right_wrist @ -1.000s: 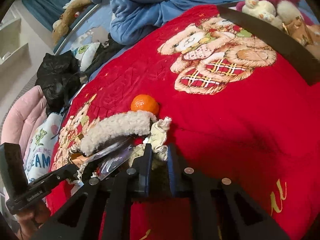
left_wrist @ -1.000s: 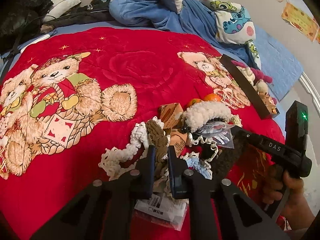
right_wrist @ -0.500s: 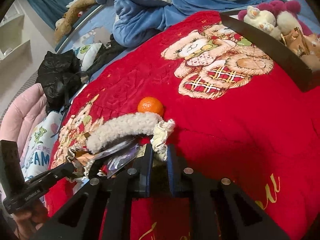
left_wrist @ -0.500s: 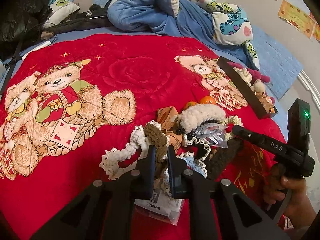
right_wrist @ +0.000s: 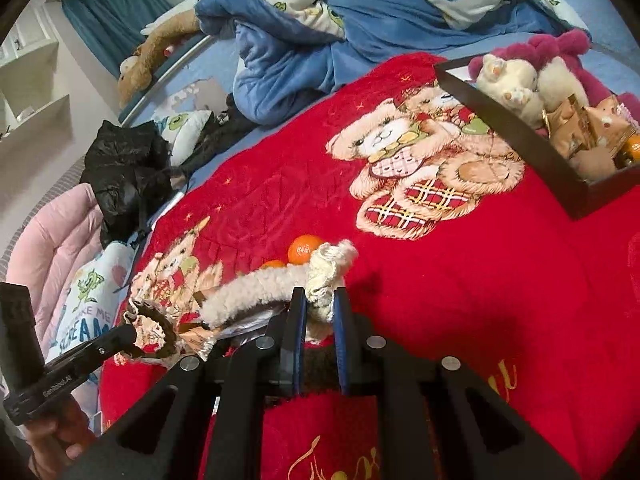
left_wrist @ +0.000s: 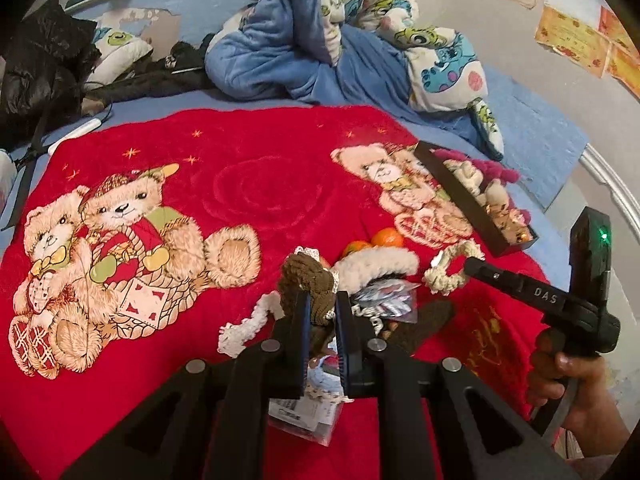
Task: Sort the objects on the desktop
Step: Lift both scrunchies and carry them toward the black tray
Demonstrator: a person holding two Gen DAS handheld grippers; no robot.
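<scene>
My left gripper [left_wrist: 320,304] is shut on a brown knitted scrunchie [left_wrist: 306,282] and holds it above a pile of hair bands and packets on the red bear blanket [left_wrist: 260,184]. My right gripper [right_wrist: 319,302] is shut on a cream knitted scrunchie [right_wrist: 328,270], also lifted; it shows as a cream ring in the left wrist view [left_wrist: 450,266]. A fluffy white headband [left_wrist: 376,262] lies in the pile, also seen in the right wrist view [right_wrist: 256,292]. Two oranges [left_wrist: 378,240] lie behind it.
A dark box [right_wrist: 520,136] with plush toys and snack packets stands at the blanket's right edge, also seen in the left wrist view [left_wrist: 472,200]. A blue blanket heap [left_wrist: 280,56] lies at the back. A black bag [right_wrist: 124,168] sits at the left.
Both grippers have risen and pulled their scrunchies up out of the pile. The cream scrunchie now hangs free of the headband, and the brown one stands above the heap.
</scene>
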